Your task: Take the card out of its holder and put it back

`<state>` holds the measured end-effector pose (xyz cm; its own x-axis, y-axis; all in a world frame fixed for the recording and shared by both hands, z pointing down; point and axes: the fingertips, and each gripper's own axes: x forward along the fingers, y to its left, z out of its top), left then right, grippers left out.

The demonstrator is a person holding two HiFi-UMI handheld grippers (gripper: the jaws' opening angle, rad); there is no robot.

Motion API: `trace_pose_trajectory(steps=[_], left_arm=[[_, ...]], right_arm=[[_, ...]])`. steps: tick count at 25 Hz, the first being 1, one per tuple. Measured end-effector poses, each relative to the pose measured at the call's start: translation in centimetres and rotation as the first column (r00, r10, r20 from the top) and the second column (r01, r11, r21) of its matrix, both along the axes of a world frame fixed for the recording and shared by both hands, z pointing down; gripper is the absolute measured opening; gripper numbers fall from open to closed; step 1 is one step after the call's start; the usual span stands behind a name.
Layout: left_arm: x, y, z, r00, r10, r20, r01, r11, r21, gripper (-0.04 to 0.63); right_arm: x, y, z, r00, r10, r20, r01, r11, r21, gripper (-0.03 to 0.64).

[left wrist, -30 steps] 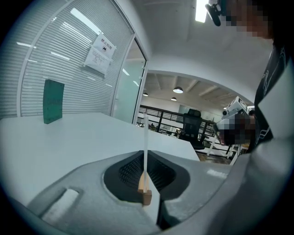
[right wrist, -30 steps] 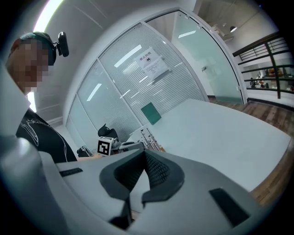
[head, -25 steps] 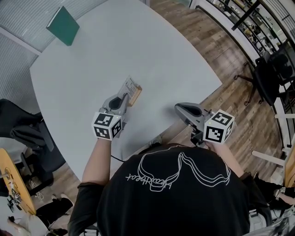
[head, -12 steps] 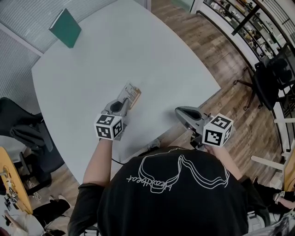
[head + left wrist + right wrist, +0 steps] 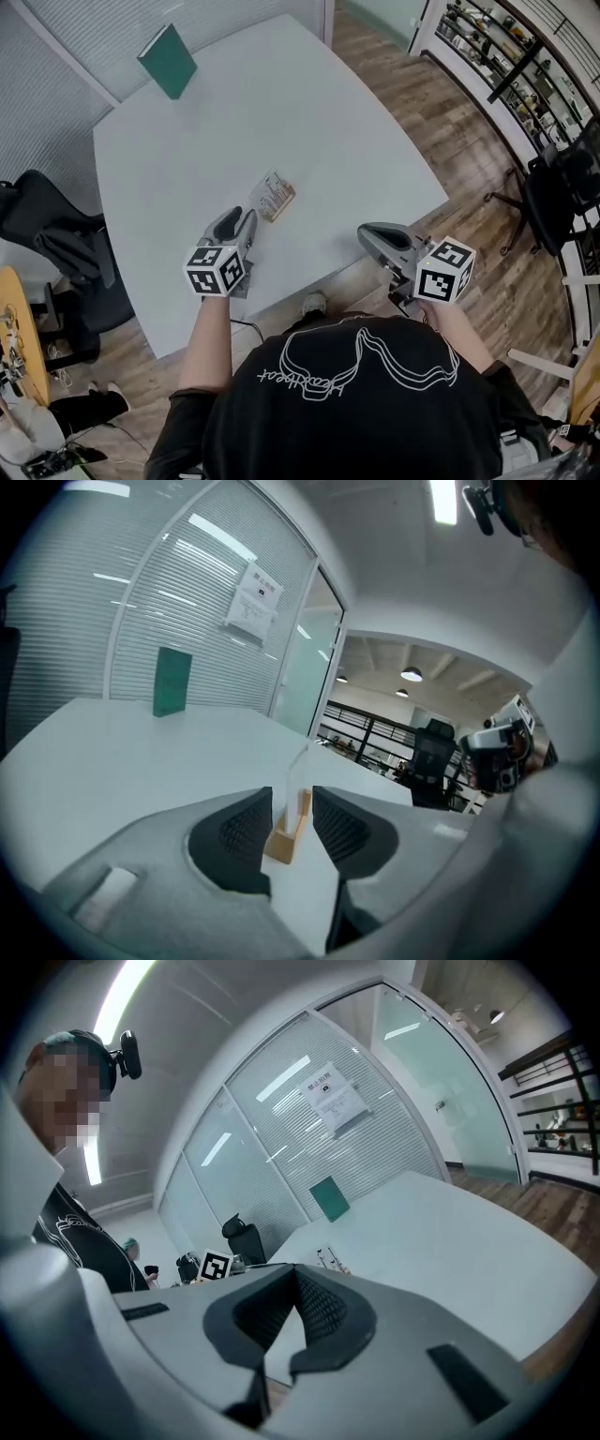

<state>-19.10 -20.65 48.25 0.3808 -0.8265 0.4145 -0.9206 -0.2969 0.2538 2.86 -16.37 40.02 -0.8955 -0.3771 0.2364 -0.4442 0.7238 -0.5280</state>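
Observation:
A small wooden holder [image 5: 278,200] with a printed card [image 5: 270,195] standing in it rests on the white table [image 5: 309,122]. My left gripper [image 5: 246,218] is just short of it, a small gap away. In the left gripper view its jaws [image 5: 292,803] have just been opening and stand open; the holder [image 5: 284,839] and the card's edge [image 5: 296,778] show through the gap, just beyond the tips and untouched. My right gripper [image 5: 371,234] hangs at the table's near edge, shut, the tips [image 5: 294,1271] meeting with nothing in them.
A green book [image 5: 167,60] stands upright at the table's far left corner, also visible in the left gripper view [image 5: 172,681]. Black office chairs stand left of the table [image 5: 56,248] and at the right on the wooden floor [image 5: 553,187].
The left gripper, earlier shut at the card holder, has let go and drawn back a little toward me. The right gripper has barely shifted.

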Motion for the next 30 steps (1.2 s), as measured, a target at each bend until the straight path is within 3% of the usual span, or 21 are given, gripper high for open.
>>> trace_pose_trajectory(steps=[3, 6, 10, 13, 17, 22, 30], left_arm=[[1.8, 3.5, -3.1, 1.000, -0.026, -0.002, 0.026, 1.000, 0.007, 0.123], [4.5, 7.6, -7.0, 0.999, -0.018, -0.028, 0.020, 0.997, 0.075, 0.119], [9.3, 11.9, -11.7, 0.990, 0.062, -0.124, -0.042, 0.986, 0.159, 0.074], [12.1, 14.8, -14.2, 0.984, 0.116, -0.134, -0.086, 0.973, 0.212, 0.036], [14.6, 17.3, -15.8, 0.983, 0.141, -0.116, -0.110, 0.965, 0.237, 0.021], [16.4, 19.3, -16.5, 0.981, 0.154, -0.120, -0.123, 0.963, 0.239, 0.014], [19.5, 21.2, -17.1, 0.979, 0.171, -0.108, -0.139, 0.956, 0.260, 0.014]], right_arm=[[1.0, 0.9, -1.3, 0.999, -0.032, -0.031, 0.035, 0.997, 0.074, 0.009], [1.0, 2.7, -2.3, 0.996, -0.083, -0.038, 0.087, 0.990, 0.115, 0.009], [0.3, 5.6, -3.9, 0.987, -0.158, -0.033, 0.162, 0.968, 0.190, 0.009], [-0.1, 7.9, -4.8, 0.981, -0.193, -0.034, 0.196, 0.952, 0.236, 0.009], [0.2, 10.2, -5.6, 0.976, -0.219, -0.022, 0.217, 0.942, 0.257, 0.009], [1.0, 12.6, -6.8, 0.964, -0.257, 0.071, 0.236, 0.947, 0.219, 0.008], [3.2, 14.8, -7.7, 0.963, -0.260, 0.075, 0.234, 0.940, 0.250, 0.009]])
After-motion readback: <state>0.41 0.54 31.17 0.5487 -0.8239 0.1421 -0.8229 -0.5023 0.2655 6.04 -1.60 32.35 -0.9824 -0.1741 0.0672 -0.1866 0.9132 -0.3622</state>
